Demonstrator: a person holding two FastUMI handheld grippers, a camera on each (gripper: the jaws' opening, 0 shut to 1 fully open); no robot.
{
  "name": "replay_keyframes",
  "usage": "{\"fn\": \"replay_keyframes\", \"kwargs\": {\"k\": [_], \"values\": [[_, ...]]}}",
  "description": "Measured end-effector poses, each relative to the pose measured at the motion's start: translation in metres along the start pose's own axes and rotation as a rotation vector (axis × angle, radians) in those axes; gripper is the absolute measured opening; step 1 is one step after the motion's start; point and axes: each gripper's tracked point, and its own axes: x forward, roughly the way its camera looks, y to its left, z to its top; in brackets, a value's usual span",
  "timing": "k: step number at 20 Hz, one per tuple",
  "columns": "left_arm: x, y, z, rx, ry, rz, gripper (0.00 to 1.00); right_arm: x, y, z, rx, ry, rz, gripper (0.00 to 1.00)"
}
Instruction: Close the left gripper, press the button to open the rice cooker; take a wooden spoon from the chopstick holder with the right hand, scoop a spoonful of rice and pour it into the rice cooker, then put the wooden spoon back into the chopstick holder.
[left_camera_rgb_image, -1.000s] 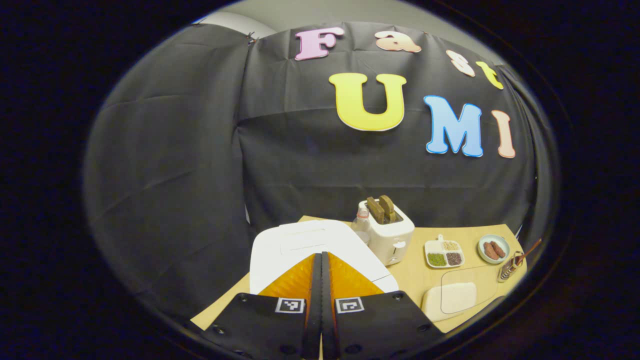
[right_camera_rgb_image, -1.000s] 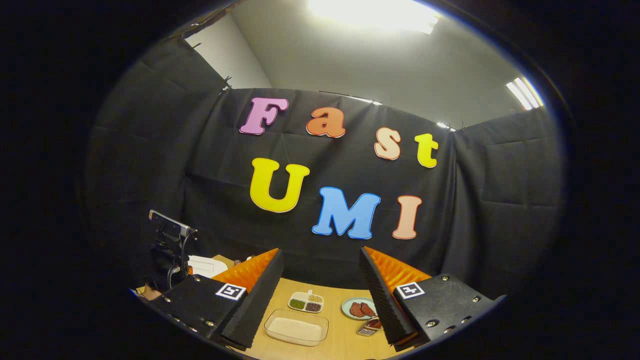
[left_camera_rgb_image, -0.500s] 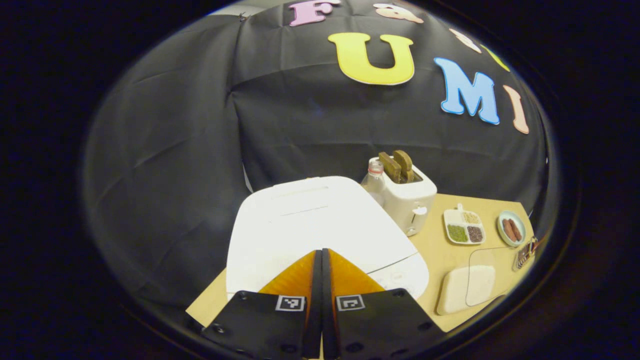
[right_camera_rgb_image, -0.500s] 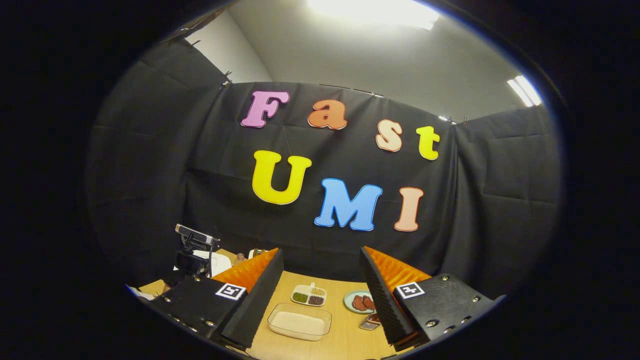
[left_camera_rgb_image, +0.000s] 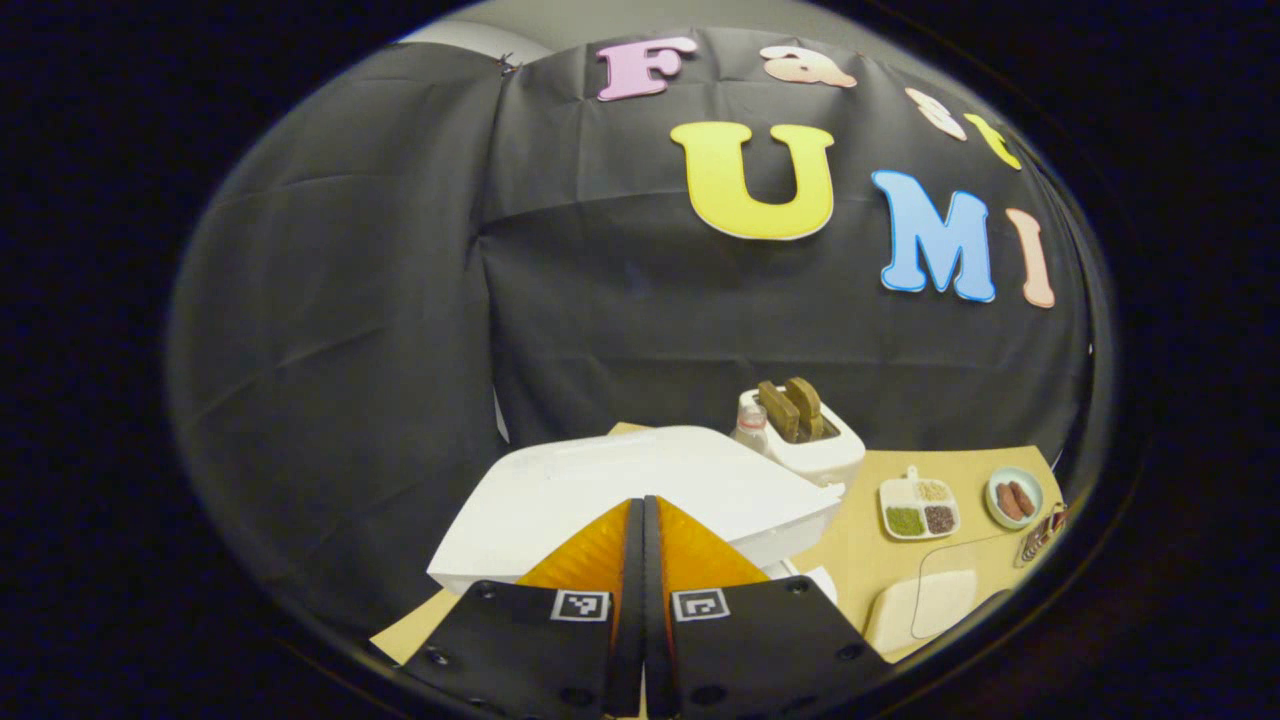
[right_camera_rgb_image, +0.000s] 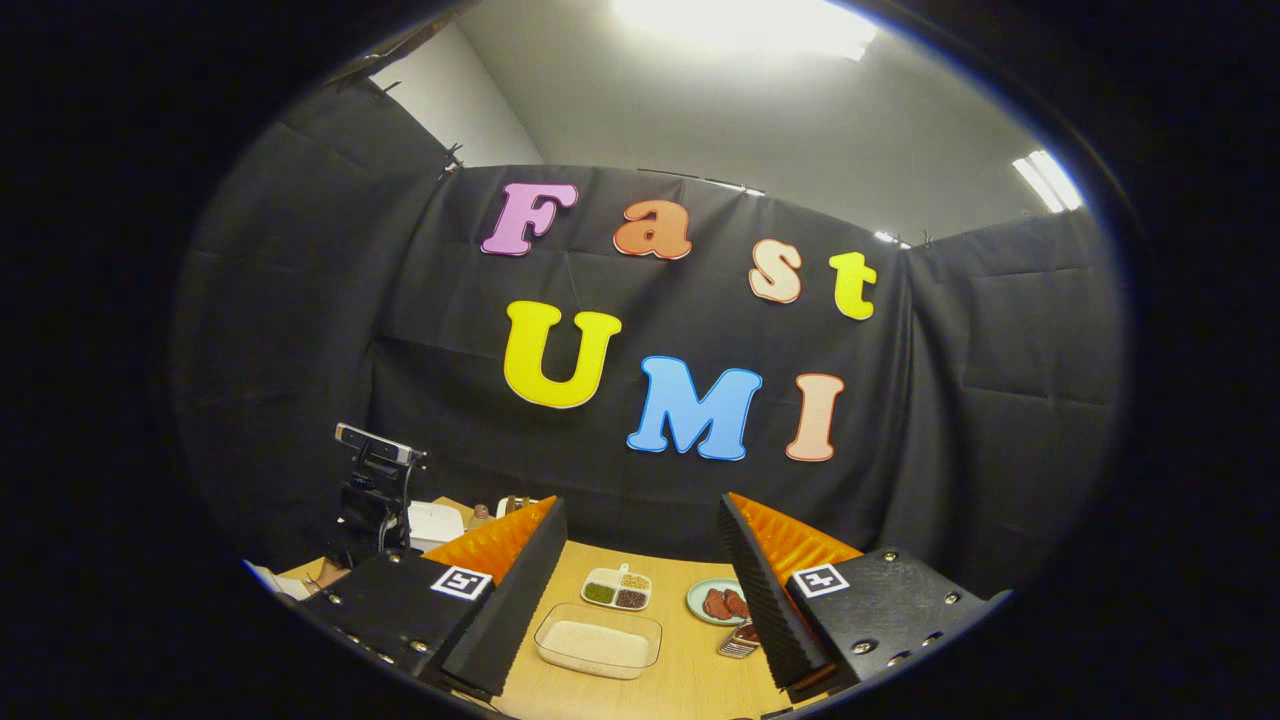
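My left gripper (left_camera_rgb_image: 643, 503) is shut with nothing between its fingers, and its tips sit just in front of the white rice cooker (left_camera_rgb_image: 630, 485). The cooker's lid is tilted up, with a gap under its front right edge. My right gripper (right_camera_rgb_image: 641, 505) hangs open and holds nothing, above the table's right half. Below it lies the clear tray of rice (right_camera_rgb_image: 597, 641). The chopstick holder (right_camera_rgb_image: 740, 641) is partly hidden behind my right finger; it also stands at the table's right edge (left_camera_rgb_image: 1036, 541). The wooden spoon is too small to make out.
A white toaster (left_camera_rgb_image: 803, 442) with two slices and a small bottle (left_camera_rgb_image: 750, 428) stand behind the cooker. A divided dish of grains (left_camera_rgb_image: 917, 506) and a plate of sausages (left_camera_rgb_image: 1013, 498) sit farther right on the wooden table (left_camera_rgb_image: 860, 540). The left gripper's body (right_camera_rgb_image: 375, 490) shows at the left.
My left gripper dipped toward the cooker's front and has come back up. The cooker's lid, flat before, now stands tilted up. My right gripper has hardly moved.
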Motion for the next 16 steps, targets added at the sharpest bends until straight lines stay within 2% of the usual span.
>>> {"fn": "replay_keyframes", "kwargs": {"k": [7,16], "values": [[-0.02,0.01,0.061,-0.021,-0.151,-0.02,0.09,-0.007,-0.01,0.002,0.011,-0.015,-0.02,0.93],[-0.084,0.0,0.096,-0.016,-0.264,-0.056,0.09,-0.013,-0.04,0.001,0.018,-0.041,-0.044,0.93]]}}
